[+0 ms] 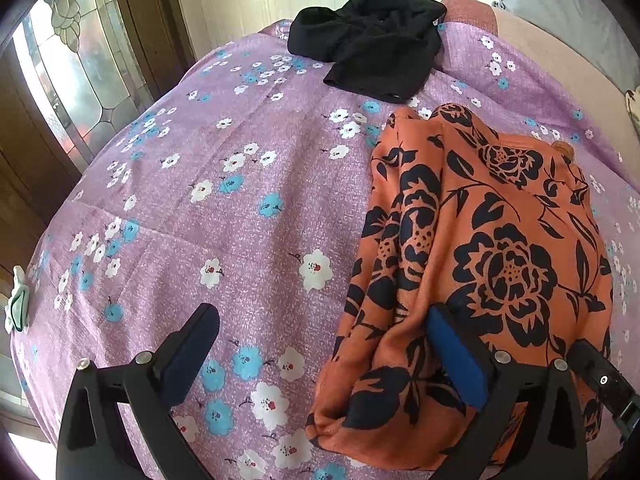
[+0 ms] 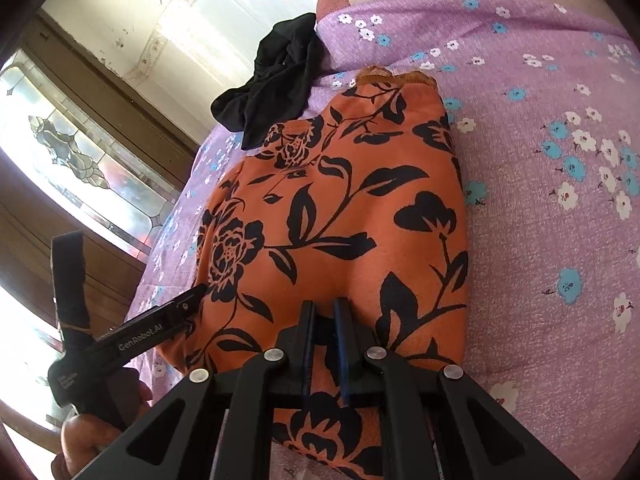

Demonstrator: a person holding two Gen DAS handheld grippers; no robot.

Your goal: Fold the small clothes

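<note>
Two garments lie on the lilac flowered bedsheet [image 1: 248, 216]. Left gripper [image 1: 324, 356] stands wide, one finger on the orange cloth with black roses [image 1: 480, 248], which looks partly folded; right gripper [image 2: 325, 312] is pinched narrow on its near edge. Beyond, a crumpled black garment [image 1: 372, 40] waits unfolded, clear of the work

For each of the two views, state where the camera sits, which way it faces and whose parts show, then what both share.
Left wrist: sits on the left gripper, angled down at the purple floral sheet; its jaws stand open.
Right wrist: sits on the right gripper, angled down, shut on the orange floral garment; a hand shows.
Shared: garment, sheet, black garment, stained-glass window.
</note>
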